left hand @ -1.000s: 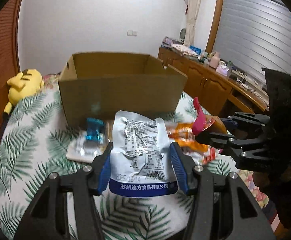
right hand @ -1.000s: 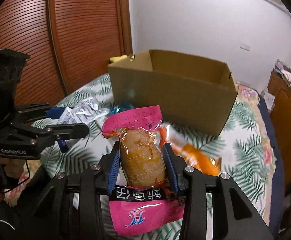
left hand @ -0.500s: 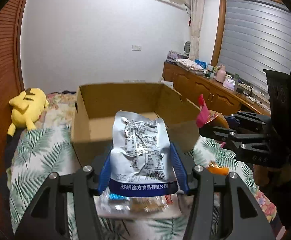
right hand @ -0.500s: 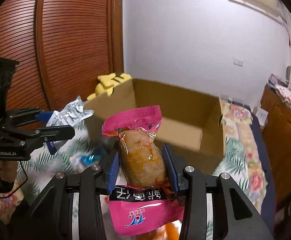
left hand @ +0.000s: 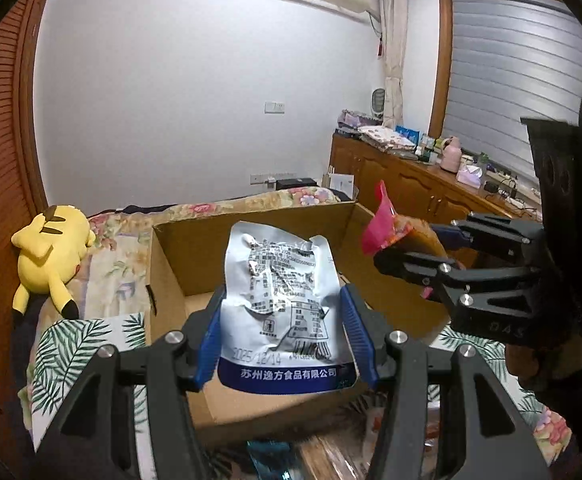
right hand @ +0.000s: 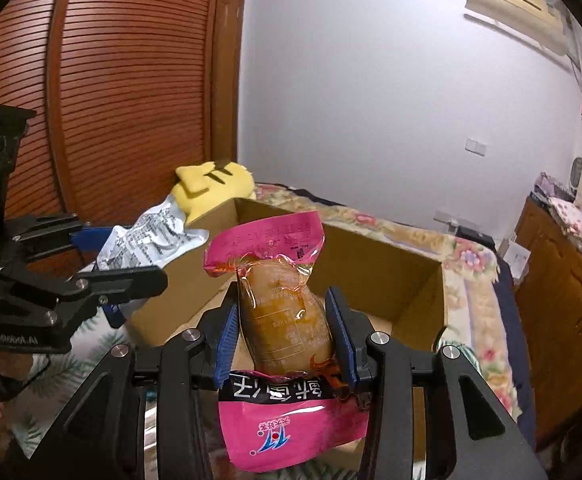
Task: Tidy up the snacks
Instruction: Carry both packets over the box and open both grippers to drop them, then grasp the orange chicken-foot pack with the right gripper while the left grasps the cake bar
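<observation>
An open cardboard box (left hand: 251, 236) sits on a bed (left hand: 79, 340). Above it, the left tongs (left hand: 281, 320) grip a foil snack pouch (left hand: 281, 300); to their right, the right tongs (right hand: 281, 328) grip a sealed snack pack (right hand: 287, 320). A Pikachu plush (left hand: 51, 256) lies left of the box.

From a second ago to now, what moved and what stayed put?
Both grippers rose from the bedspread and moved forward over the open cardboard box. The left gripper brought the silver packet above it, the right gripper the pink packet. Nothing was let go: both stay shut on their packets. The box and the yellow plush toy stayed put.
</observation>
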Demonstrator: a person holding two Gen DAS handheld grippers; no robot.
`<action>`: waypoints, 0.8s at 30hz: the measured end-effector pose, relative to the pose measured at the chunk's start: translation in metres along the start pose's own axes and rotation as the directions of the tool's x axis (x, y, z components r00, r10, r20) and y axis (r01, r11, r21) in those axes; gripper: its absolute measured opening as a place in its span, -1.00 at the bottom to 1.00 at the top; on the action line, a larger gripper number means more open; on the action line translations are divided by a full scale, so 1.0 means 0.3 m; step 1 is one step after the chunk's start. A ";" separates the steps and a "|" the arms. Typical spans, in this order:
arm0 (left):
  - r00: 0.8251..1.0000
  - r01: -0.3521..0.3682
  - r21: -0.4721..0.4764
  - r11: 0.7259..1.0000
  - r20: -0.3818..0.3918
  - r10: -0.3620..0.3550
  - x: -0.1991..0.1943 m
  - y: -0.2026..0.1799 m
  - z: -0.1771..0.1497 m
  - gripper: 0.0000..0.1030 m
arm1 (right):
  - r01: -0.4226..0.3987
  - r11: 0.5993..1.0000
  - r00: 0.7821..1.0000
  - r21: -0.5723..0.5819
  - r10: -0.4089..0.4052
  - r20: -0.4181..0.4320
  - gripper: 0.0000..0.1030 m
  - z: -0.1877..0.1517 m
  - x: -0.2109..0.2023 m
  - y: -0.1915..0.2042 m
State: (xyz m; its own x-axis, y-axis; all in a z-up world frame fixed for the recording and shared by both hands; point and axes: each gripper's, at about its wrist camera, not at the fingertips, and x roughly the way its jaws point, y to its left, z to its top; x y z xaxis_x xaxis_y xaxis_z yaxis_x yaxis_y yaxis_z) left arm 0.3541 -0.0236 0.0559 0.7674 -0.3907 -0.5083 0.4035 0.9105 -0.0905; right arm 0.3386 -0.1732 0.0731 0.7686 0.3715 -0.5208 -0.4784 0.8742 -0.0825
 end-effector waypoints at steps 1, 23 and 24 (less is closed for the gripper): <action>1.000 -0.006 0.006 1.000 -0.010 0.006 0.021 0.000 0.004 0.04 | 0.005 1.000 1.000 0.000 -0.005 -0.003 -0.19 0.005 0.018 -0.007; 0.996 -0.033 -0.010 0.999 -0.078 0.032 0.114 -0.009 -0.019 0.25 | 0.066 0.996 0.994 0.065 -0.060 -0.097 -0.12 -0.071 0.173 -0.095; 0.997 -0.032 -0.011 0.999 -0.076 0.031 0.102 -0.009 -0.022 0.26 | 0.072 0.995 0.993 0.062 -0.066 -0.096 -0.12 -0.072 0.163 -0.091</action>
State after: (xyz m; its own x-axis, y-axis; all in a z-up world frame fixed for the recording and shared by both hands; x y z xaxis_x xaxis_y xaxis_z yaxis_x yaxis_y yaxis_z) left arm 0.3733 -0.0370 0.0351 0.7396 -0.3504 -0.5746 0.3729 0.9241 -0.0836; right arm 0.3801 -0.1855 0.0316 0.7546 0.2811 -0.5930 -0.3943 0.9165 -0.0673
